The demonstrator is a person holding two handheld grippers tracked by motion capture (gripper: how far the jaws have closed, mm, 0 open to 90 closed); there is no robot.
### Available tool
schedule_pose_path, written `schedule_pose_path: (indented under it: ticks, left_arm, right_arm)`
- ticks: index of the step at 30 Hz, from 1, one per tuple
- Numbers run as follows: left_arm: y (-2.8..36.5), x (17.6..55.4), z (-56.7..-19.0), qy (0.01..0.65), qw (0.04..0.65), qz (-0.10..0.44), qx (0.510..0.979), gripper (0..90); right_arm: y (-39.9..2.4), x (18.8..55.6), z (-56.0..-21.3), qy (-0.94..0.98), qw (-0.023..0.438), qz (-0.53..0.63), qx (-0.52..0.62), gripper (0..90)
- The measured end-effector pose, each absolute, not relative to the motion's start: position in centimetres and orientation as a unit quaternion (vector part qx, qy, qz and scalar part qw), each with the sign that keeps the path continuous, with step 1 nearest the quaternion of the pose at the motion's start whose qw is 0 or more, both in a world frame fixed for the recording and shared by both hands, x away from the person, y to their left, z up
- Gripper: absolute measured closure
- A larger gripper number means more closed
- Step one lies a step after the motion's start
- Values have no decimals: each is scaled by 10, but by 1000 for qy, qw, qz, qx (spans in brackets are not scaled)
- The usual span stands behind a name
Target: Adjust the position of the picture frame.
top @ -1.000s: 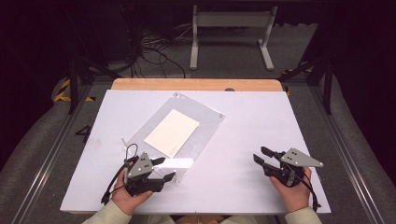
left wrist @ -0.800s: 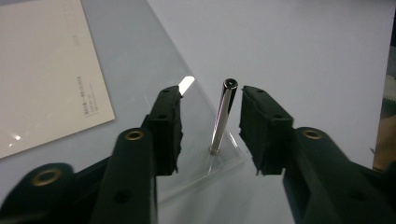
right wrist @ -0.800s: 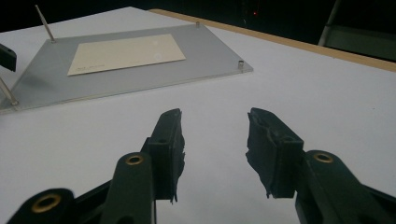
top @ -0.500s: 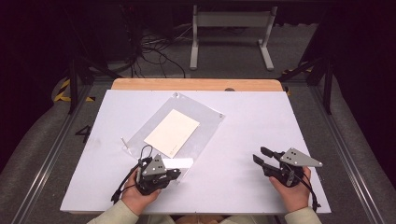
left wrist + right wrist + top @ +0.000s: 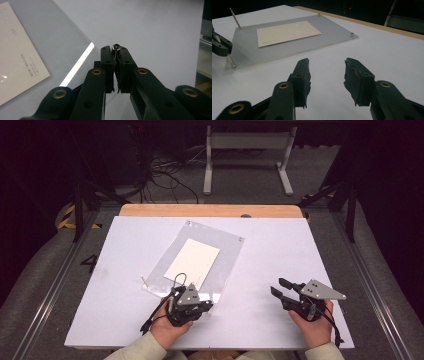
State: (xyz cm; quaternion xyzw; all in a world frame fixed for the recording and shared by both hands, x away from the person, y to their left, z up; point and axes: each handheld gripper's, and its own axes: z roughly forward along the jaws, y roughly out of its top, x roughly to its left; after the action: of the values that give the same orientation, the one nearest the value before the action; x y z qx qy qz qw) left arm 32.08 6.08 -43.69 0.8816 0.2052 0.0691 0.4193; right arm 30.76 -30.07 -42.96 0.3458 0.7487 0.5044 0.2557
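The metal pin is standing at the near corner of the clear plate, and your left gripper is clamping it, having just closed. Your right gripper is waiting well to its right over the table, jaws apart, holding nothing.

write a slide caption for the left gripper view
Left gripper shut on a thin metal pin beside the clear plate.

left gripper: black body, grey three-cornered plate on top, thin black cable looping off it
right gripper: same build, black cable too
jaw arms: black links, brass-ringed pivot holes
sleeves: pale cream, both arms
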Motion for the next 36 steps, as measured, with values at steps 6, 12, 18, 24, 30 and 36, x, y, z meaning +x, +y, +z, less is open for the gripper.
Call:
schedule_pose_path:
  ticks: [6, 12, 18, 24, 30, 36]
  left_arm:
    - [33, 325, -436, 202, 417, 68, 883, 853]
    - [12, 328, -437, 198, 413, 69, 886, 852]
    - [22, 328, -432, 202, 413, 63, 886, 720]
    - [71, 323, -408, 221, 434, 110, 866, 585]
    - [110, 322, -393, 242, 457, 144, 843, 563]
    - [160, 323, -388, 295, 463, 191, 814, 484]
  right_arm:
    - [-300, 307, -430, 751, 251, 504, 344, 550]
    - [-296, 307, -431, 756, 246, 503, 339, 550]
    - [-294, 306, -431, 759, 239, 505, 335, 550]
    - [-286, 306, -432, 768, 228, 505, 321, 546]
    - [-276, 307, -432, 779, 219, 503, 304, 542]
    - [-268, 306, -432, 786, 215, 503, 289, 512]
